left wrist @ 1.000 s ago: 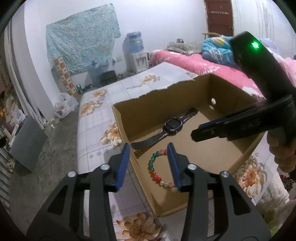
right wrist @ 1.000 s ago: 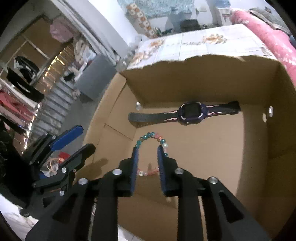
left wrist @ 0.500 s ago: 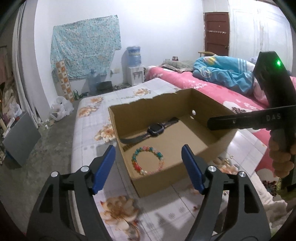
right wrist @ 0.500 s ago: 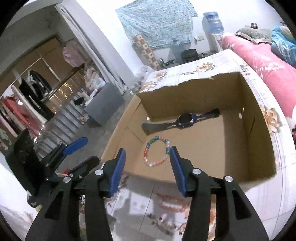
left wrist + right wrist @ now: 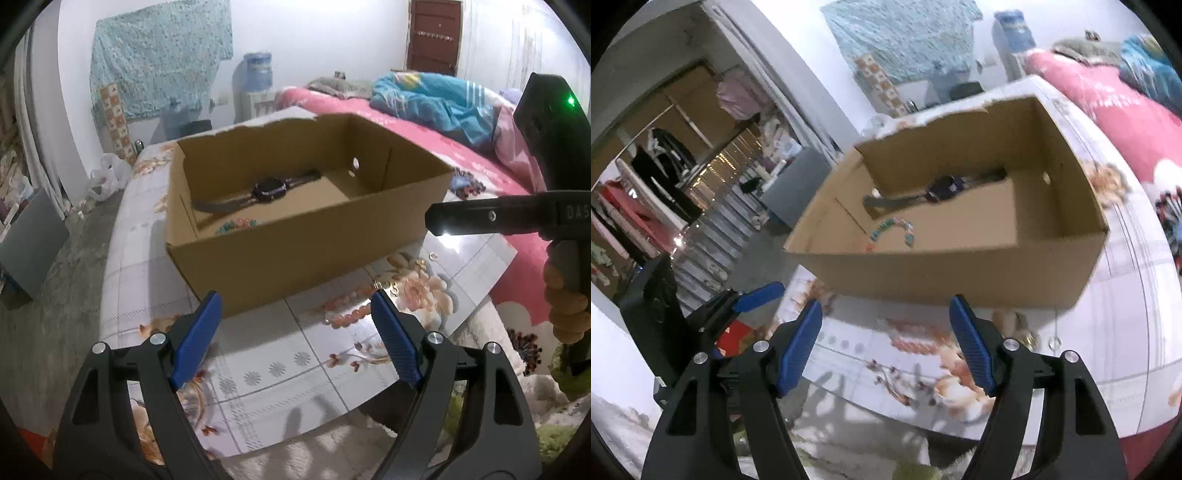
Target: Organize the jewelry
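Both hand-held grippers, left (image 5: 295,332) and right (image 5: 884,339), hang wide open and empty over the tabletop (image 5: 295,369) in front of the cardboard box (image 5: 295,251), where the watch (image 5: 269,190) and bead bracelet (image 5: 892,230) lie. Likely between items: next pick is probably the small ring (image 5: 433,256) or gold pieces (image 5: 384,285) right of the box. Bracelet half-hidden by box wall; small pieces too blurred to identify.

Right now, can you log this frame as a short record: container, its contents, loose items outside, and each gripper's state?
container: cardboard box on the floral table
contents: watch near the far wall; bead bracelet in front of it
outside: small ring and a gold piece on the table, beside the box
left gripper: open, empty
right gripper: open, empty
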A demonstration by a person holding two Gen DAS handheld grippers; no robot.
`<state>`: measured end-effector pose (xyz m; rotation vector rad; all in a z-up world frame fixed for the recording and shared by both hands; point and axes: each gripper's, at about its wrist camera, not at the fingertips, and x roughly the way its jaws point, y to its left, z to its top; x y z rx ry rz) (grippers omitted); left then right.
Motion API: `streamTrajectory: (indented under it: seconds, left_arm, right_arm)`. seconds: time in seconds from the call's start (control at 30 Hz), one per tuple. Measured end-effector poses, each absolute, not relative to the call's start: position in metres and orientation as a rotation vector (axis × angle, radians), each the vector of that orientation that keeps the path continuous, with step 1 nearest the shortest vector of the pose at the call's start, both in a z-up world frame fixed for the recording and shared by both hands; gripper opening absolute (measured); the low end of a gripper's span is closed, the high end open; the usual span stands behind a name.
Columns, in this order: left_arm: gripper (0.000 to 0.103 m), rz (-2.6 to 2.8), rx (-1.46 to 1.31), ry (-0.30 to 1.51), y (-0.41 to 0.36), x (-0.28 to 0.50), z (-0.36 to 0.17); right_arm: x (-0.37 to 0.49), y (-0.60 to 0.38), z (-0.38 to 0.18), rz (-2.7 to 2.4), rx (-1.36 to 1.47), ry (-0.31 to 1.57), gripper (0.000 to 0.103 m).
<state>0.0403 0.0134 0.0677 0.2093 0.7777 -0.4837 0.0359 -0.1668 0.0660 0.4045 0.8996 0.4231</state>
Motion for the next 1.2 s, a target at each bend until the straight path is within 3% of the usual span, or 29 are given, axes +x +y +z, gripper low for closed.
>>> streamTrajectory:
  seconds: [0.37,1.2]
  left_arm:
    - [0.084,-0.431,0.286,0.860,-0.015,0.053,0.050]
    - [0.086,-0.325,0.309,0.907,-0.034,0.085,0.046]
  right_arm:
    - [0.053,-0.190,0.039,0.342,0.397,0.974,0.080]
    - [0.084,-0.213,0.018,0.362,0.488,1.030,0.080]
